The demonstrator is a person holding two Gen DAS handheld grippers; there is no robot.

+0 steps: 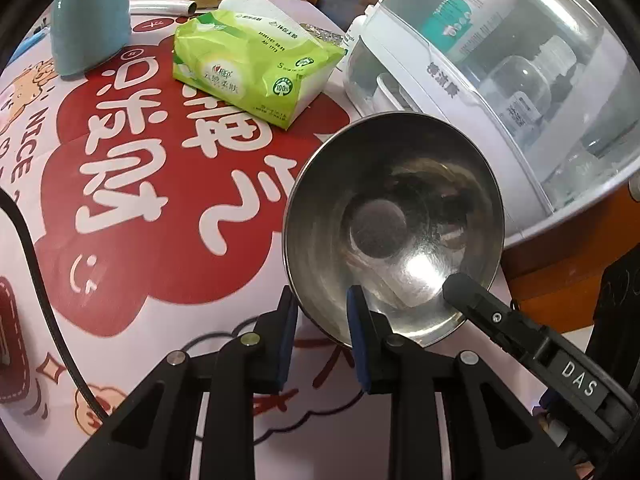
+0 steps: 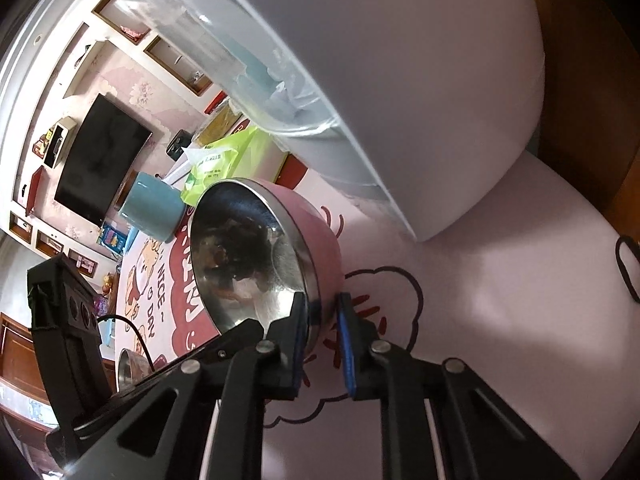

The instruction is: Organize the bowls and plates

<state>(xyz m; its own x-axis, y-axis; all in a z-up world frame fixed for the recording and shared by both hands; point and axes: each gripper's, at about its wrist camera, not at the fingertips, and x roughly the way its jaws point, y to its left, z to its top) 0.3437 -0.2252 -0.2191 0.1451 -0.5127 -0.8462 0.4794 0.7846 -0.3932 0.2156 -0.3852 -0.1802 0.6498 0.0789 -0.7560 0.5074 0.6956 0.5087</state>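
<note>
A steel bowl with a pink outside (image 1: 394,226) is held tilted above the round table. My left gripper (image 1: 322,304) straddles its near rim, one finger outside and one inside; the jaws look closed on the rim. My right gripper (image 2: 322,312) grips the same bowl (image 2: 256,252) at the rim, one finger inside, one on the pink wall. The right gripper's finger (image 1: 472,292) shows inside the bowl in the left wrist view. A second steel bowl (image 2: 130,366) sits at the table's far edge.
A white dish cabinet with a clear lid (image 1: 520,92) stands right of the bowl, holding bottles and glassware. A green tissue pack (image 1: 256,68) and a teal cup (image 1: 92,20) stand on the red-and-white tablecloth (image 1: 140,208). A black cable (image 1: 36,264) runs along the left.
</note>
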